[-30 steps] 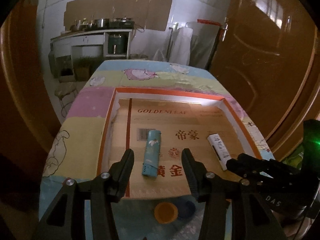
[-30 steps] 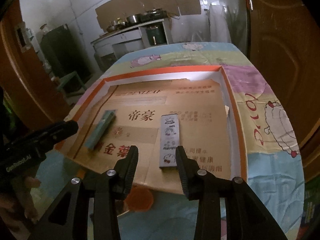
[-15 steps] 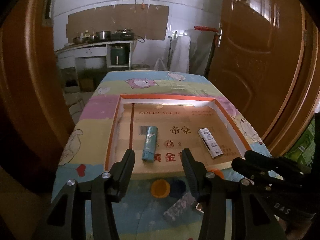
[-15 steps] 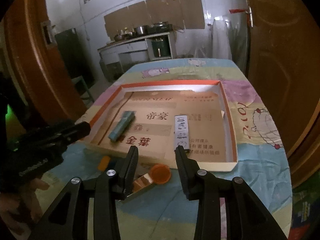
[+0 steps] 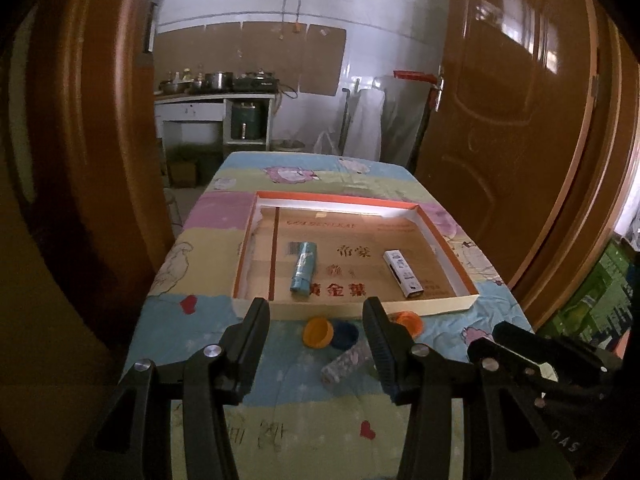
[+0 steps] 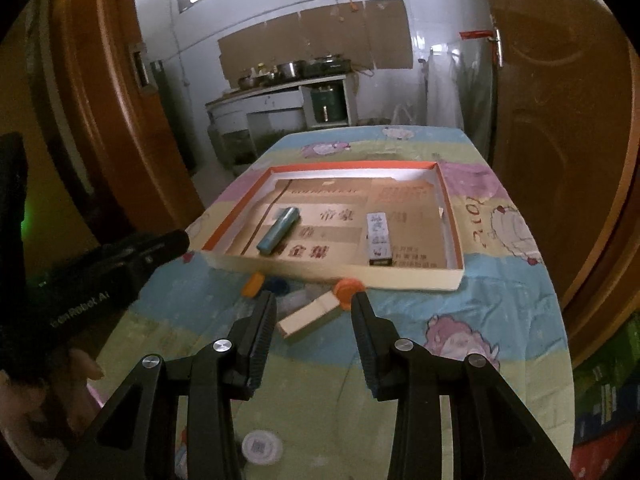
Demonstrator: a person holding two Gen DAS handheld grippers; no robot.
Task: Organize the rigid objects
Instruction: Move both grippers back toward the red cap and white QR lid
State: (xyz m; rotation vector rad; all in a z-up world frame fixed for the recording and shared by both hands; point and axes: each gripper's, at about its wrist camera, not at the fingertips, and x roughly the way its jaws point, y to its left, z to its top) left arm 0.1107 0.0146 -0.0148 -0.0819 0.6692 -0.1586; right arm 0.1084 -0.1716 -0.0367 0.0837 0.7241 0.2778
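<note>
both tongs empty, jaws apart: left gripper (image 5: 316,326) and right gripper (image 6: 314,312) hang above the near end of the table (image 5: 208,336). tray (image 6: 454,216) already holds the blue lighter (image 6: 278,229) and the white lighter (image 6: 379,236), lying well apart. loose items sit on the cloth just in front of the tray: cream box (image 6: 310,316), orange caps (image 5: 318,331), blue cap (image 5: 345,334), patterned tube (image 5: 346,362). i judge the cream box is next for my right. it lies skewed, so i roll the wrist to square the jaws across its narrow side, then drop straight down. risk: nudging the orange cap (image 6: 347,288) touching its far end.
</note>
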